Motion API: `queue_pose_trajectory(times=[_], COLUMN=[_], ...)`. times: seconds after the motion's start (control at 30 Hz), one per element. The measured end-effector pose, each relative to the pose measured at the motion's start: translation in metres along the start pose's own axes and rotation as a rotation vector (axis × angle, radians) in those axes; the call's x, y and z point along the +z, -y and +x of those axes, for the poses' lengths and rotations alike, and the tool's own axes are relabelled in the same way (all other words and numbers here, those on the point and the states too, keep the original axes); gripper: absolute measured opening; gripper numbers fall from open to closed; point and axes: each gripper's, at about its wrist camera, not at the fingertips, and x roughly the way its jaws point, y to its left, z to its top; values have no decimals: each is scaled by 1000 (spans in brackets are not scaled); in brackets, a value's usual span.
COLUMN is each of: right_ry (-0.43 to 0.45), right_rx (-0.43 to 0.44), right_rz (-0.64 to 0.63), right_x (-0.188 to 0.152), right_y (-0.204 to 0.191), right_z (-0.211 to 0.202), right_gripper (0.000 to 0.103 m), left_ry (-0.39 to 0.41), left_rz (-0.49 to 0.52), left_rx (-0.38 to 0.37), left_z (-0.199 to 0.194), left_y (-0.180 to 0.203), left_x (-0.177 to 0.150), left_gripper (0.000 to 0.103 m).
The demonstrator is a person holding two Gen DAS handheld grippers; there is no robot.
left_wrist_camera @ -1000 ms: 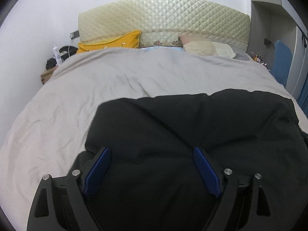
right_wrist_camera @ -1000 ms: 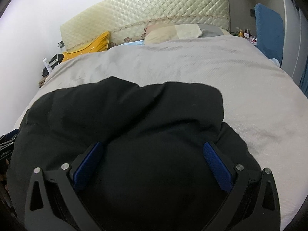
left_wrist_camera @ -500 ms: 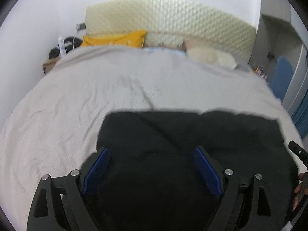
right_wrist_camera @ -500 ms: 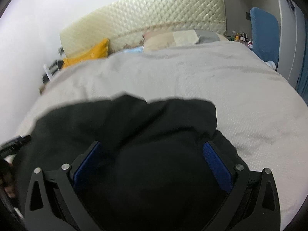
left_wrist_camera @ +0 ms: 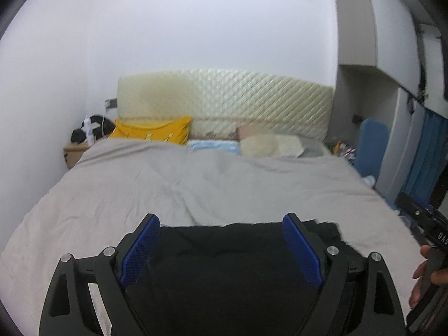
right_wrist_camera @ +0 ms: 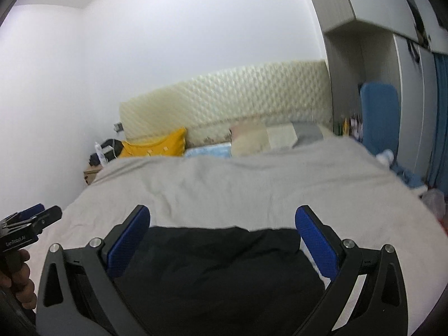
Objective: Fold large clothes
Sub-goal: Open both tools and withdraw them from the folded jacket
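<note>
Left wrist view: left gripper (left_wrist_camera: 221,247) pulled up and back, jaws wide apart, nothing in them. Right gripper (right_wrist_camera: 222,240) same. Black garment (left_wrist_camera: 224,277) sits bunched at foot edge of bed (left_wrist_camera: 196,184), looks folded, so probably done.

white walls (left_wrist_camera: 196,28), quilted cream headboard (left_wrist_camera: 224,98), grey bed (left_wrist_camera: 168,184).

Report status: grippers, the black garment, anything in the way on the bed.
Left gripper open, empty. Right gripper open, empty. Black garment lying bunched on the grey bedspread, ungripped. Nothing in the way.
</note>
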Motion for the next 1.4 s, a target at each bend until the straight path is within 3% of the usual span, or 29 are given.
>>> queue_pose_trajectory(times=[0.23, 0.5, 0.7, 0.83, 0.97, 1.4], right_ry=[82, 150, 160, 130, 104, -39], right_rx=[12, 78, 69, 69, 73, 28], right_rz=[-41, -66, -58, -58, -55, -77], right_x=[10, 6, -13, -28, -41, -104], right_y=[-30, -61, -72, -75, -74, -76], right_z=[-67, -129, -167, -177, -181, -181], right_gripper=[103, 103, 103, 103, 103, 103], left_ry=[77, 152, 171, 160, 107, -21], left_rz=[28, 17, 6, 15, -5, -6], left_rx=[-71, -59, -62, -55, -133, -67], left_z=[-65, -135, -174, -188, -191, -172], left_y=[20, 21, 17, 18, 21, 10], left_x=[2, -6, -22, -36, -53, -106], left_gripper=[89, 89, 89, 89, 89, 89])
